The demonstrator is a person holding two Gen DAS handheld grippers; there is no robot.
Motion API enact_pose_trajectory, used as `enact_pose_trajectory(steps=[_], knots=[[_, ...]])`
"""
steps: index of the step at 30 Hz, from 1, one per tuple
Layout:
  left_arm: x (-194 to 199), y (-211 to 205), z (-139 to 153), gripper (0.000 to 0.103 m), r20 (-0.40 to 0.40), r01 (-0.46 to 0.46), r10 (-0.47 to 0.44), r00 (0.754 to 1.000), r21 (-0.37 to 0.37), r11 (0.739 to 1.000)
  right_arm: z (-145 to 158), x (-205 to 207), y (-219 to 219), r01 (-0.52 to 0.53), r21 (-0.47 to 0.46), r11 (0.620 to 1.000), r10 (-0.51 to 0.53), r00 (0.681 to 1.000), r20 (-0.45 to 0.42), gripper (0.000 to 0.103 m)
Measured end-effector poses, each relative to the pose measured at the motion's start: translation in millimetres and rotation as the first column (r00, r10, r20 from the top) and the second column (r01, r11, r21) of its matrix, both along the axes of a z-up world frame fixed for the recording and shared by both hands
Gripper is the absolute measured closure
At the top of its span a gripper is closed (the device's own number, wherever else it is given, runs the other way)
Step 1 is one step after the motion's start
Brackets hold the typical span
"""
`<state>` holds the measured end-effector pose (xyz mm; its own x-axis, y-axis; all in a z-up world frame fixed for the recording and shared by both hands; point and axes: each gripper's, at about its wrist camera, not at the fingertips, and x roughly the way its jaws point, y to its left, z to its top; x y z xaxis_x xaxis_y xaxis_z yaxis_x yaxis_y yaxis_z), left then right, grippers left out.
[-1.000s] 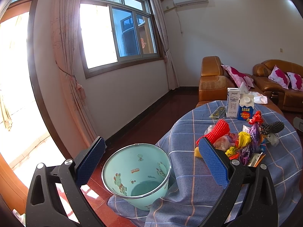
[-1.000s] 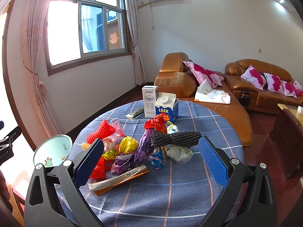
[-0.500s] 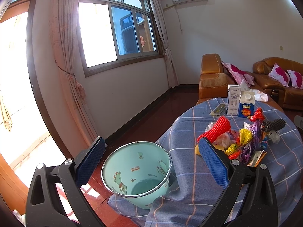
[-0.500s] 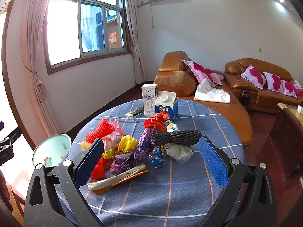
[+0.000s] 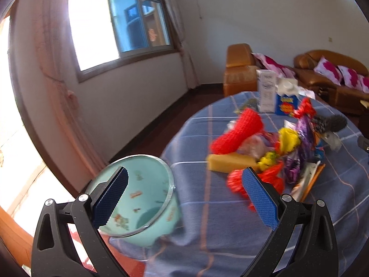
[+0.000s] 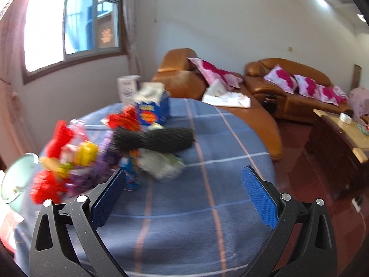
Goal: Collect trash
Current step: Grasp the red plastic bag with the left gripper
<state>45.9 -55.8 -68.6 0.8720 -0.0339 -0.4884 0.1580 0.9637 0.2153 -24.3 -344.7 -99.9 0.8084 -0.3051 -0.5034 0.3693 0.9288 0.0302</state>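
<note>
I see a round desk (image 6: 207, 184) under a blue checked cloth, and I place everything by the heap of trash (image 5: 276, 152) lying on it. In my left wrist view, the left tongs (image 5: 184, 198) are spread wide and hold nothing; one blue pad sits in front of a pale green bucket (image 5: 147, 207), which stands at the desk's edge to the left of the heap, and the other pad sits in front of the heap's near side. The heap shows a red mesh piece (image 5: 239, 131), a yellow block (image 5: 230, 162), yellow and purple wrappers and a dark mesh sleeve (image 5: 332, 123), all blurred. Behind the heap stand a white carton (image 5: 266, 92) and a blue carton (image 5: 287, 102), side by side. In my right wrist view, the right tongs (image 6: 183, 199) are also wide open and empty, above bare cloth to the right of the heap (image 6: 92, 157). The dark mesh sleeve (image 6: 156, 139) lies across the heap's right side, with a crumpled clear bag (image 6: 161, 164) just in front of it. The bucket's rim (image 6: 13, 177) shows at the far left, beyond the heap.
</note>
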Motion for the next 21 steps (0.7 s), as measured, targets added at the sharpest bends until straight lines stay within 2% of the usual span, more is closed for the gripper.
enact_pose_trajectory(steps=[7,9,11,12,13,14,15,18,21], knots=[[10.7,-51.1,-32.2,0.007,-0.058,0.107,-0.104,0.993,0.047,0.993,-27.8,4.3,-15.7,0.043,-0.011,0.999,-0.044,0.998,-0.034,0.006],[16.7,-59.7,-45.7,0.024,-0.109,0.134,-0.128,0.986,0.045,0.99,-32.8,6.7,-19.5,0.046,0.001,0.999,-0.046,0.998,-0.048,0.006],[21.8,-63.1,-58.0,0.035,-0.16,0.16,-0.154,0.975,0.025,0.987,-37.0,7.4,-21.9,0.052,0.004,0.999,-0.051,0.997,-0.056,0.007],[23.4,-63.7,-62.9,0.052,-0.181,0.172,-0.167,0.969,0.011,0.985,-39.4,9.2,-22.9,0.051,0.009,0.999,-0.05,0.997,-0.061,0.008],[24.6,-64.1,-66.0,0.059,-0.197,0.185,-0.183,0.963,-0.006,0.983,-41.5,10.5,-23.8,0.051,0.013,0.999,-0.05,0.997,-0.065,0.008],[26.2,-62.7,-68.8,0.075,-0.224,0.206,-0.21,0.952,-0.042,0.978,-42.1,11.3,-23.8,0.05,0.015,0.999,-0.049,0.996,-0.068,0.01],[26.3,-61.1,-68.7,0.079,-0.229,0.213,-0.22,0.948,-0.056,0.976,-43.4,12.0,-24.7,0.048,0.02,0.999,-0.047,0.996,-0.07,0.014],[24.2,-56.0,-63.8,0.087,-0.222,0.229,-0.243,0.944,-0.084,0.97,-43.4,12.8,-24.9,0.044,0.022,0.999,-0.042,0.997,-0.072,0.015],[21.0,-47.9,-54.6,0.087,-0.205,0.228,-0.241,0.949,-0.089,0.97,-43.1,13.1,-22.9,0.037,0.016,0.999,-0.036,0.997,-0.075,0.015]])
